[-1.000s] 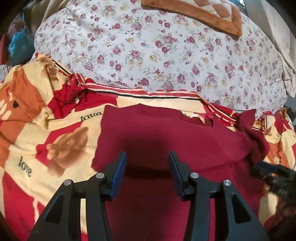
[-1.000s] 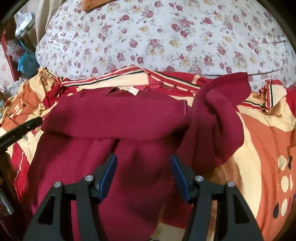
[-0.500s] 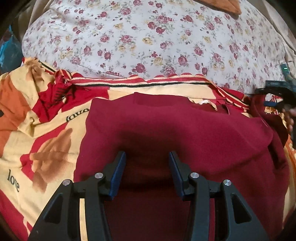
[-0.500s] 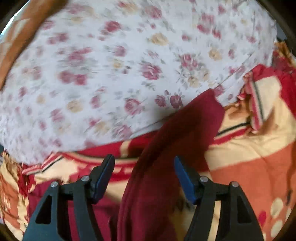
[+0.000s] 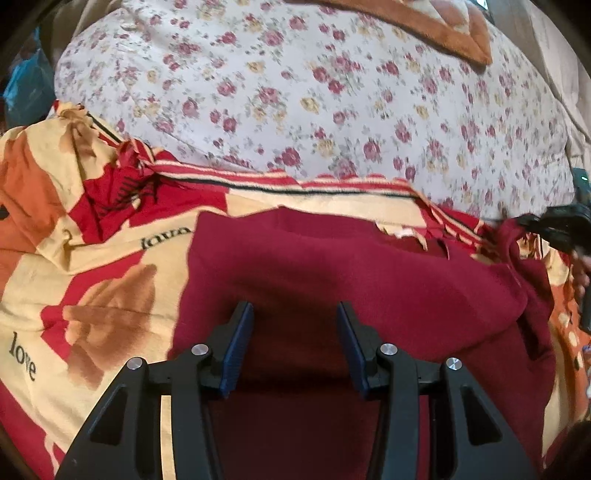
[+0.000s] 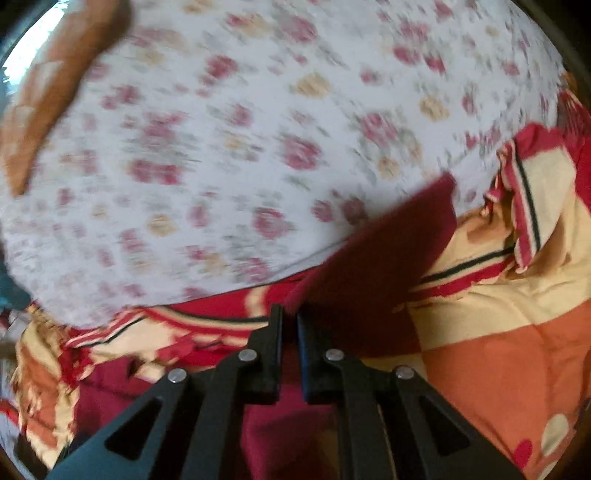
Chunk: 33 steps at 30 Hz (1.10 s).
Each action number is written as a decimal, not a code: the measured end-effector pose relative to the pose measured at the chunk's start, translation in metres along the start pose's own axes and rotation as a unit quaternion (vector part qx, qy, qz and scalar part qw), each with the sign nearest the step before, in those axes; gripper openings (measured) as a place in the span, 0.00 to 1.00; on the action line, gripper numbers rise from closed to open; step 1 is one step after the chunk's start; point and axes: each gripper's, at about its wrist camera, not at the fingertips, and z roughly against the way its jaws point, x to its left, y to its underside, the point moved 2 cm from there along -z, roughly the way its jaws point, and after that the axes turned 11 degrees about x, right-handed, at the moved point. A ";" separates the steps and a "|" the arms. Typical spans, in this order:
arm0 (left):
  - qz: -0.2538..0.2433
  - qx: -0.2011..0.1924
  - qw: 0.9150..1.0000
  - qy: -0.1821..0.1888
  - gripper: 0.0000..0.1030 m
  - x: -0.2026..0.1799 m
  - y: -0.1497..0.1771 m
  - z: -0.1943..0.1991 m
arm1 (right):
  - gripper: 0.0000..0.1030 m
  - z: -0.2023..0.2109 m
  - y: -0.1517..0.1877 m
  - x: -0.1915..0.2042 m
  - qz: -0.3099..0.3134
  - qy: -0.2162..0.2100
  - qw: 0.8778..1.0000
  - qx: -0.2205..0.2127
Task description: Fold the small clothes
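Red cloth fills the middle of both views: it is one dark red top (image 5: pixel 332 280) lying spread on one blanket (image 5: pixel 92 266) that has red, orange and cream patches and the word "love" printed on it two times. Behind the blanket sits one big white quilt (image 5: pixel 314 92) with small pink flowers, and one orange-edged cloth (image 5: pixel 443 33) lies on top of that. The left tongs (image 5: pixel 294 345) are wide open, with two blue pads apart and nothing between them, held just over the body of the top. The right tongs (image 6: pixel 290 332) are pinched nearly closed on a sleeve (image 6: pixel 388 258) of the top, and the sleeve sticks out past the tips, up toward the quilt. In the left view, the right tongs show as one dark shape at the far right edge, by the sleeve end of the top. The right view is blurry.
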 end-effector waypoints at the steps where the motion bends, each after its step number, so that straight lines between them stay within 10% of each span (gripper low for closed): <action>1: 0.003 -0.002 1.000 0.000 0.25 0.002 -0.001 0.002 | 0.07 0.007 0.000 0.007 0.006 -0.008 1.000 -0.003; 8: 0.038 -0.019 0.999 0.019 0.25 0.020 -0.004 0.011 | 0.07 0.058 0.031 0.093 0.120 -0.081 0.990 -0.003; 13: 0.063 -0.025 0.997 0.037 0.25 0.031 -0.006 0.015 | 0.07 0.064 0.091 0.169 0.263 -0.093 0.960 0.037; 21: 0.080 -0.020 0.994 0.075 0.25 0.038 -0.008 0.013 | 0.09 -0.019 0.182 0.216 0.342 -0.097 0.920 0.164; 24: 0.083 -0.013 0.993 0.078 0.25 0.039 -0.009 0.011 | 0.43 -0.033 0.192 0.207 0.314 -0.097 0.926 0.183; 33: 0.112 -0.017 0.989 0.097 0.27 0.050 -0.011 0.014 | 0.51 -0.041 0.146 0.221 0.274 -0.119 0.945 0.131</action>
